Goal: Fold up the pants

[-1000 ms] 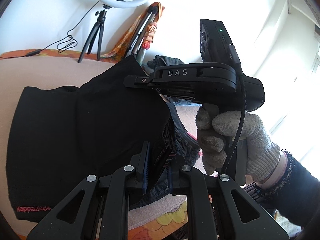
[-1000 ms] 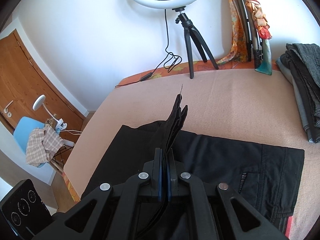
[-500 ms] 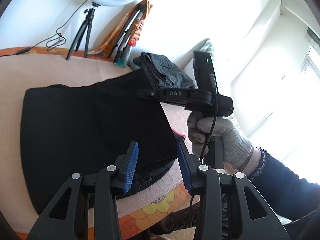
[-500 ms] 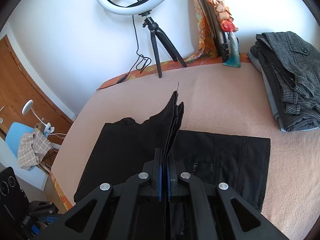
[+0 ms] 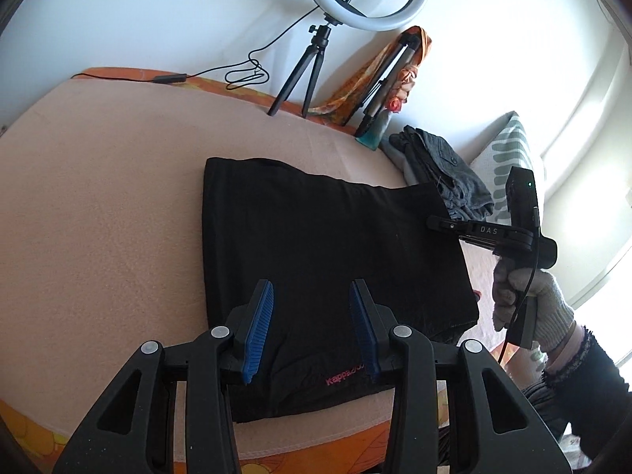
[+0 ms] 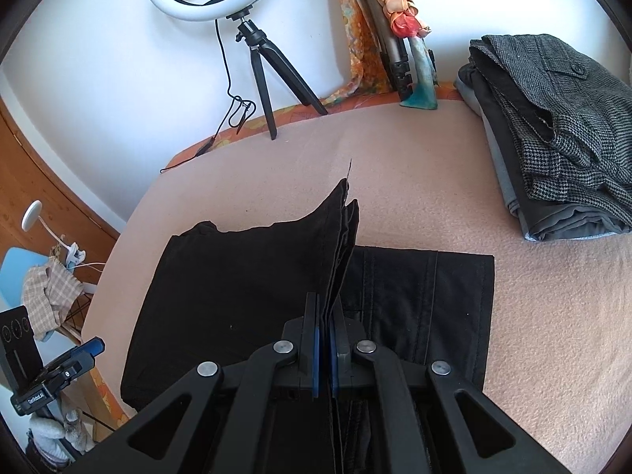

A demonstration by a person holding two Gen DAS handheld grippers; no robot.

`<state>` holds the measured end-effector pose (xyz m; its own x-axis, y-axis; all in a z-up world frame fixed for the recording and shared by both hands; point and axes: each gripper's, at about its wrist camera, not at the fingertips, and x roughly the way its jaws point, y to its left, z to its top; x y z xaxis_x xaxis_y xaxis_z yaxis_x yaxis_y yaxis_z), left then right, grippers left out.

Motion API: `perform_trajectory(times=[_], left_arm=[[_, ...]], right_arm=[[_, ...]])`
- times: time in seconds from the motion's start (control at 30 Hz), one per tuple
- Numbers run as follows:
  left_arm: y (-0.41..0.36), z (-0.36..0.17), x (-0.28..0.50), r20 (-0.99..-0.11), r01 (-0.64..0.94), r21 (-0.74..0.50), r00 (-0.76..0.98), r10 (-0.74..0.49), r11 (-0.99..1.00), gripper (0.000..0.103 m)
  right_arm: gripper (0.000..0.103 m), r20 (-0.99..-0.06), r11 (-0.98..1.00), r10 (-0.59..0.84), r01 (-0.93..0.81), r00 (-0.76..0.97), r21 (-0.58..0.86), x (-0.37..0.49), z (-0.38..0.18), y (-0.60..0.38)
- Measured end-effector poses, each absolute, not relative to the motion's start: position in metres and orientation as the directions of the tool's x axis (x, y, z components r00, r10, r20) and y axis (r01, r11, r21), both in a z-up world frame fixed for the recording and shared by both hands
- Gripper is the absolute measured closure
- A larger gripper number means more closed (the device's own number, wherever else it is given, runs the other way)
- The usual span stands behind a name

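Pants are now laid folded on the bed; the left tongs have been opened and drawn back, while a hem corner is still pinched by the right tongs, so only its release remains.

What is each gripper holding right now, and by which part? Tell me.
The right gripper is shut on the black pants, pinching a raised edge of the folded layers. The left gripper is open and holds nothing.
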<state>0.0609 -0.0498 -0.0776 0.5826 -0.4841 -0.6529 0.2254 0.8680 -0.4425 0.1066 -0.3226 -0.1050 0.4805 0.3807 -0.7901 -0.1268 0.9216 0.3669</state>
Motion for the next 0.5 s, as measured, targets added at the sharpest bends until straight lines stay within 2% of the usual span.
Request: perform_trajectory(times=[0.23,0.37,0.47,0.5], left_arm=[[-0.032,-0.095,0.063,-0.708,0.142,-0.421,0.565,-0.423,0.896,0.065],[-0.026,-0.109,0.063,-0.724,0.111,-0.453,0.533,-0.437,0.885,0.065],[-0.025,-0.118,0.062,-0.733,0.097,-0.475,0.506,-0.455,0.874,0.065],[-0.026,-0.12,0.062,-0.736,0.096,-0.479,0.498,-0.458,0.873,0.065]], right_arm=[[0.102,-0.843,0.953,0.301,-0.112,0.447,0.281,0.114,-0.123,-0.322],[0.102,-0.861,0.965,0.263,-0.12,0.435,0.234,0.115,-0.131,-0.317],[0.095,-0.88,0.973,0.229,-0.137,0.416,0.188,0.115,-0.136,-0.311],[0.084,-0.883,0.977,0.207,-0.133,0.421,0.165,0.114,-0.135,-0.31]])
